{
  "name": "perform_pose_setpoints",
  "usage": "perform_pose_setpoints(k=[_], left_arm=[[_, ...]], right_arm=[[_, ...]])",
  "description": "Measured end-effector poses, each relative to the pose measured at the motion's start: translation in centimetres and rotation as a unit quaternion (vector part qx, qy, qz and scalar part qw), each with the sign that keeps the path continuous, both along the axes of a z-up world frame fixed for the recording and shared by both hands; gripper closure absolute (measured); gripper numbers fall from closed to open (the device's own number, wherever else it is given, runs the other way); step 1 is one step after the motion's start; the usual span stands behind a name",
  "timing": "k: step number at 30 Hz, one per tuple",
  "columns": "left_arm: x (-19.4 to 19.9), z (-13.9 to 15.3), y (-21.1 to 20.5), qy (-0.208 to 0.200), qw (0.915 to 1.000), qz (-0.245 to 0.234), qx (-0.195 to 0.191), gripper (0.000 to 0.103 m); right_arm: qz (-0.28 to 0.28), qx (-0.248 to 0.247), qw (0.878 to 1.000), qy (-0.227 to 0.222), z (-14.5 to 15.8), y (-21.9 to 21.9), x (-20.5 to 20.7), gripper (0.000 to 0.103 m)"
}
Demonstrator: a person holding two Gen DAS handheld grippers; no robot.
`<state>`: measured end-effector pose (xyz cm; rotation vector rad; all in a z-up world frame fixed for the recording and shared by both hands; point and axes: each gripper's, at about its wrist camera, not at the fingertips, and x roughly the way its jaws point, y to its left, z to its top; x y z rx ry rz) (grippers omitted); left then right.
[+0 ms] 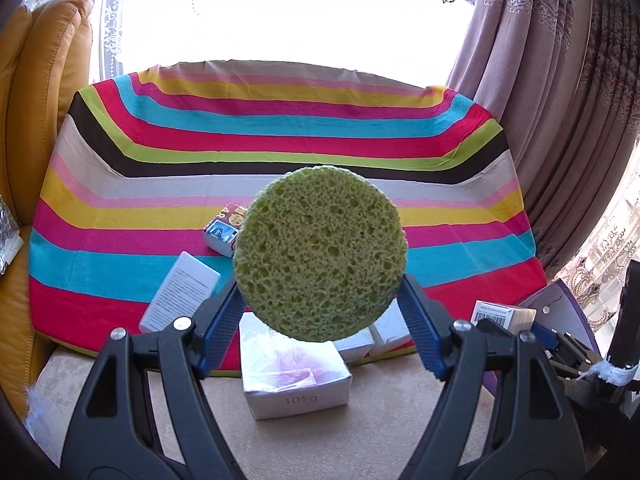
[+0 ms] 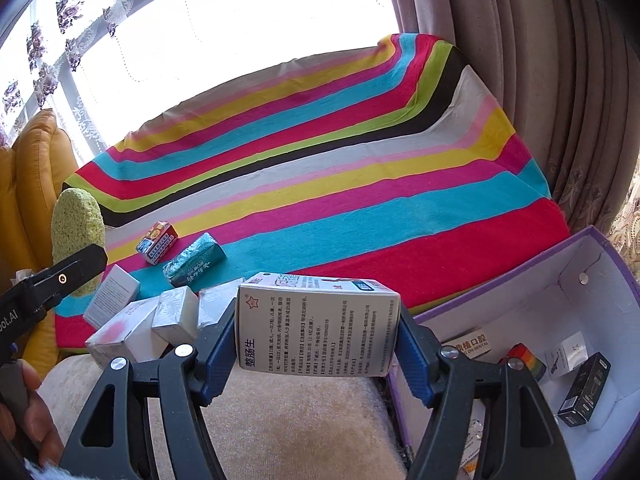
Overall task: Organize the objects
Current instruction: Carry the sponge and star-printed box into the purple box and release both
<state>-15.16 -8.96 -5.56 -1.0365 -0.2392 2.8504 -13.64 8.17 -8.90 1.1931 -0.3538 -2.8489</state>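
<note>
The left claw [image 1: 320, 312] pinches a round green sponge [image 1: 320, 252] up in the air. The right claw [image 2: 316, 344] pinches a white medicine box [image 2: 318, 324] near the purple box [image 2: 520, 276]. I think both go in there next. The purple box's right side is cut off.

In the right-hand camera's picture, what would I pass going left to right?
Green sponge → small red box → teal packet → white medicine box held between the right gripper fingers → purple storage box → black box inside it.
</note>
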Motion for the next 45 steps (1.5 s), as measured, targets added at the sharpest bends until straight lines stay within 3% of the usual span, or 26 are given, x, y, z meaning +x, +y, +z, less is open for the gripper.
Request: perform_pose_setpoints(k=[7, 15, 21, 33, 39, 42, 45], left_arm=[[0.9, -0.2, 3.2, -0.005, 0.9987, -0.051, 0.006, 0.024], [1.2, -1.6, 8.1, -0.039, 0.9916, -0.121, 0.023, 0.024], [0.8, -3.4, 10.6, -0.088, 0.9819, -0.162, 0.044, 0.024], [0.2, -4.8, 16.5, -0.129, 0.9623, -0.234, 0.050, 0.024], [0.2, -4.8, 19.5, -0.129, 0.9509, -0.275, 0.057, 0.024], [0.2, -5.1, 20.6, -0.136, 0.9416, -0.301, 0.065, 0.017], [0.0, -5.5, 20.7, -0.143, 0.9411, -0.299, 0.069, 0.013]], right_arm=[[-0.015, 0.005, 1.000, -0.004, 0.2, 1.8, 1.1, 0.032], [-0.046, 0.013, 0.999, -0.007, 0.3, 5.0, 2.3, 0.032], [-0.078, 0.023, 0.997, -0.012, 0.5, 8.2, 2.9, 0.032], [-0.155, 0.053, 0.986, -0.017, 1.3, 15.1, 3.4, 0.032], [-0.193, 0.075, 0.978, -0.013, 2.3, 17.8, 3.7, 0.032], [-0.201, 0.081, 0.976, -0.008, 2.9, 18.6, 3.6, 0.031], [-0.199, 0.087, 0.976, -0.005, 3.2, 18.8, 3.4, 0.029]])
